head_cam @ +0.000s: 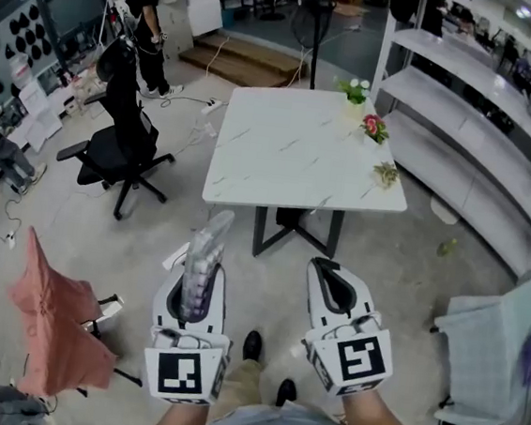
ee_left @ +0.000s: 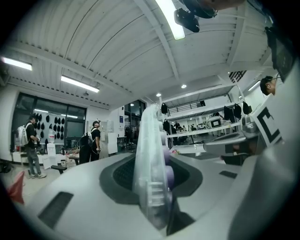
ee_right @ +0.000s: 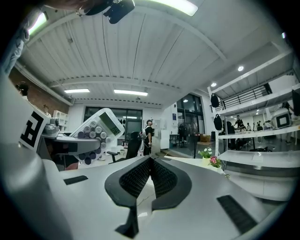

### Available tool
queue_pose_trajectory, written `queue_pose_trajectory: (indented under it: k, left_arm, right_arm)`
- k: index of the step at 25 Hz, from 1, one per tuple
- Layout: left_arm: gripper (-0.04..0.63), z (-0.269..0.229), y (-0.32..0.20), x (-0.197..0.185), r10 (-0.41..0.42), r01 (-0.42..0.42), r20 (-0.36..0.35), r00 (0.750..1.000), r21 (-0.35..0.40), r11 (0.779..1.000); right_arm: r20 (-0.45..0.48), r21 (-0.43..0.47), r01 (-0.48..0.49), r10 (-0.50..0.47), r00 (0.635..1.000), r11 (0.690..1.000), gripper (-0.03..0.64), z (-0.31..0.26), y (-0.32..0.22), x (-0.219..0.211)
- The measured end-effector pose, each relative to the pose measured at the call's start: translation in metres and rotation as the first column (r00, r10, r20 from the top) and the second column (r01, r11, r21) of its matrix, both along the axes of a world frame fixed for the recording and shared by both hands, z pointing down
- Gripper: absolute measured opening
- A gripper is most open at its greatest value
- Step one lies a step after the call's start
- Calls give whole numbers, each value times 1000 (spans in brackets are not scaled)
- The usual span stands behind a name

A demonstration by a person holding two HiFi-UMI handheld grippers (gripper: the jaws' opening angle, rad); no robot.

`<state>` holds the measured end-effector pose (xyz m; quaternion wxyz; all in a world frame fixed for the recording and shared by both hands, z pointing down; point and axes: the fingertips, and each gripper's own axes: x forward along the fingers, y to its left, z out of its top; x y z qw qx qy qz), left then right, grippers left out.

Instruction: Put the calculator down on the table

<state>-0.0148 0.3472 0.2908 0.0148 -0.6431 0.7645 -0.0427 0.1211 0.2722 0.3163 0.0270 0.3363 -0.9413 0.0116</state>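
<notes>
My left gripper (head_cam: 198, 277) is shut on a white calculator (head_cam: 206, 253) with purple keys. The calculator stands on its edge between the jaws, seen edge-on in the left gripper view (ee_left: 151, 164). From the right gripper view its keypad and screen (ee_right: 97, 133) show at the left, held level in the air. My right gripper (head_cam: 328, 281) is shut with nothing between its black pads (ee_right: 161, 179). Both grippers hang over the floor in front of the white marble table (head_cam: 291, 153), short of its near edge.
Three small flower pots (head_cam: 375, 127) stand along the table's right side. A black office chair (head_cam: 112, 148) is at the table's left and a pink cloth on a chair (head_cam: 56, 317) nearer me. White shelving (head_cam: 481, 135) runs along the right. A person (head_cam: 144, 20) stands far back.
</notes>
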Motion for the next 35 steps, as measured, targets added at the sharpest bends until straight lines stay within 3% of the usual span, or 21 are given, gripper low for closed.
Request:
queue_pose_trajectory:
  k: [12,19,28,35]
  left_arm:
    - [132,28,-121,-107,62,-64,-50,997,-40,997]
    - [132,8,-167,-152,96,-96,-34,995,-3,995]
    - [132,1,-200,-173,133,-132,-25,991,31,991]
    - [132,25,-220,-166,167,-168,-39,985,-19,986]
  right_arm:
    - [-46,-41,-30,28,999,999,18,17,-111,-111]
    - [-29,8,-50,51,998,999,18,-8,-151,-156]
    - [-18,80,-91,93,996,993,18,-26,-175,-173]
    - [-9,55,-126,126,992,991,18,-14,-193,-166]
